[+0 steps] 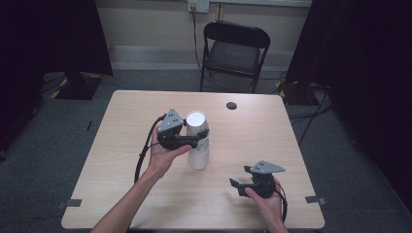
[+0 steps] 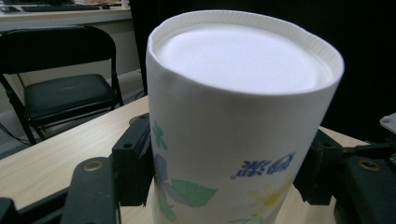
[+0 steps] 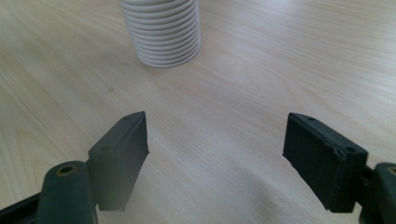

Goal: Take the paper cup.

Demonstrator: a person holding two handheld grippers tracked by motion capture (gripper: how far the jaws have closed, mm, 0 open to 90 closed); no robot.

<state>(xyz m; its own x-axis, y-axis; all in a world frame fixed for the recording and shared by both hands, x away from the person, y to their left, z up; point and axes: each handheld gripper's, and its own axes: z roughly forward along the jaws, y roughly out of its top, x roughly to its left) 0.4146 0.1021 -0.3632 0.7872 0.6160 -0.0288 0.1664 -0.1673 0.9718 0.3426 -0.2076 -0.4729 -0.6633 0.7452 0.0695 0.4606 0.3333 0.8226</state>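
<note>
Forearms come in from the bottom of my high view, both reaching forward over the counter [image 1: 145, 107]. On my left side the hand is palm-up under the left gripper [image 1: 194, 141], wrist bent so the gripper lies level and points across to the right. Its jaws are pinching a white paper cup [image 1: 197, 127], one pad on each side of the wall; in the left gripper view I see that cup [image 2: 243, 116] upside down, flat base facing up, printed leaves and blue lettering inverted between the black pads. The cup sits at the top of a stack of cups [image 1: 199, 156] standing upright near the middle of the counter; I cannot tell whether it has parted from the ones beneath.

On my right the hand rests low near the front edge, holding the right gripper [image 1: 236, 185] level and aimed left. Its jaws are spread wide with bare wood between them, and the ribbed rims of the stack [image 3: 163, 32] show well ahead.
</note>
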